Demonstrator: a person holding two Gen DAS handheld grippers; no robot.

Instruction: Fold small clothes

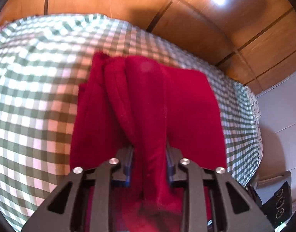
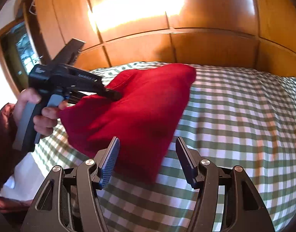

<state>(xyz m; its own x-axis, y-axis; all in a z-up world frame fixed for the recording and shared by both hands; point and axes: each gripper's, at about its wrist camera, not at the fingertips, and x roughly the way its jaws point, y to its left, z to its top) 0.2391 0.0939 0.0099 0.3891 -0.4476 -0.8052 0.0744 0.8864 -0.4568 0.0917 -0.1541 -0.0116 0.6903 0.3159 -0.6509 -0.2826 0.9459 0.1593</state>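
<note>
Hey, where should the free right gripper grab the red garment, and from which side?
Judging by its pose, take the loose lower corner of the red garment, the part nearest the right gripper. Its jaws stand open with nothing pinched. Come in low from the near side, over the checked bedspread. The left gripper already pinches a bunched fold at the far end, so that corner hangs free.

Bright glare washed over the glossy wooden wardrobe [image 2: 140, 9] in both fisheye views. Motion blur softened the checked bedspread [image 1: 32, 100], and edges curved heavily.
</note>
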